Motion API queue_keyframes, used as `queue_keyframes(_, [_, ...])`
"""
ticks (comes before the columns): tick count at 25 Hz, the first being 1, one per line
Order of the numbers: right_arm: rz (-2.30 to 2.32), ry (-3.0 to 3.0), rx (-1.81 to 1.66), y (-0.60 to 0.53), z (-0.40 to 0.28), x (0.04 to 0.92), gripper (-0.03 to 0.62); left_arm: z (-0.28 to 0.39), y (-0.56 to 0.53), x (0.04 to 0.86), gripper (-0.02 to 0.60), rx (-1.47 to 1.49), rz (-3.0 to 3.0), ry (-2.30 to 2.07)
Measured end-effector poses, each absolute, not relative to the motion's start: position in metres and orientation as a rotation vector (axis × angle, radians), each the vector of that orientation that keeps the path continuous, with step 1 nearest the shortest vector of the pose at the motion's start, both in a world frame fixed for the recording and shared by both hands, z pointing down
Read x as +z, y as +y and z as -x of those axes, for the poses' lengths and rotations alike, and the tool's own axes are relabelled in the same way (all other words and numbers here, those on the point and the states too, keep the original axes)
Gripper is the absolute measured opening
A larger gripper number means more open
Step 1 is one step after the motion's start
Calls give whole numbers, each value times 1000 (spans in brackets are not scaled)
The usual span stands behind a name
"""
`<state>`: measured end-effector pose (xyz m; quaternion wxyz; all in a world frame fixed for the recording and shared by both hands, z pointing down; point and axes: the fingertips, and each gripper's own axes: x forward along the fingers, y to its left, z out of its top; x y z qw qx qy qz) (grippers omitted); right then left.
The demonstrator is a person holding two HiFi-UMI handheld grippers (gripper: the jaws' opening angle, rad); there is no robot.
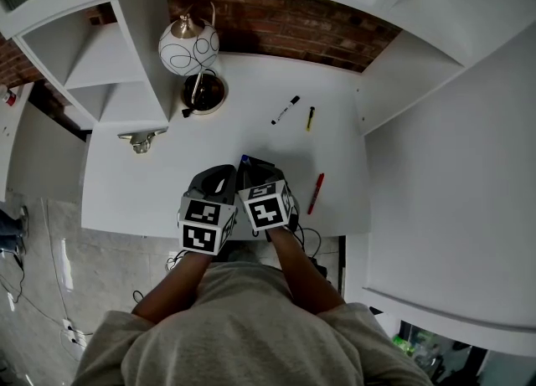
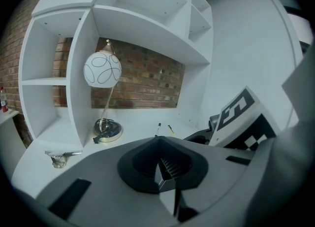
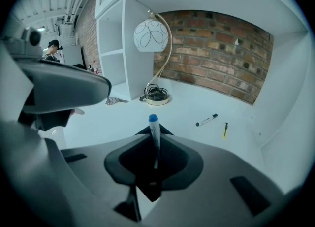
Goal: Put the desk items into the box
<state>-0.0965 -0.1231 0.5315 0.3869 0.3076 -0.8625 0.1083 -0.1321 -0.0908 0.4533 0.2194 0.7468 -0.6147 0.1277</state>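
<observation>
My right gripper [image 3: 153,133] is shut on a white marker with a blue cap [image 3: 154,125], which sticks up between the jaws. In the head view this gripper [image 1: 255,168] hangs over the desk's front edge, with the marker's blue tip [image 1: 248,160] showing ahead of it. Just to its left, the left gripper [image 1: 219,178] is shut on nothing, its tips meeting [image 2: 160,141]. On the white desk [image 1: 167,183] lie a black-capped white marker [image 1: 286,110], a yellow-black pen [image 1: 310,118] and a red pen [image 1: 316,193]. No box is in view.
A globe lamp [image 1: 189,45] with a round base and coiled cord [image 1: 203,93] stands at the back left beside white shelves [image 1: 100,74]. A small metal object [image 1: 141,140] lies at the desk's left. Brick wall behind; a white side panel [image 1: 444,167] bounds the right.
</observation>
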Motion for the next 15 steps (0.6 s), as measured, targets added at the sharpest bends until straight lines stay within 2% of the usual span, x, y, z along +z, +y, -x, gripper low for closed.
queue_keyframes(7, [-894, -2333, 269, -124, 90, 501, 69, 124, -93, 452, 5, 351, -2095, -1682])
queue_keyframes(15, [-1052, -2451, 275, -127, 69, 468, 27, 107, -95, 439, 5, 326, -2172, -1667])
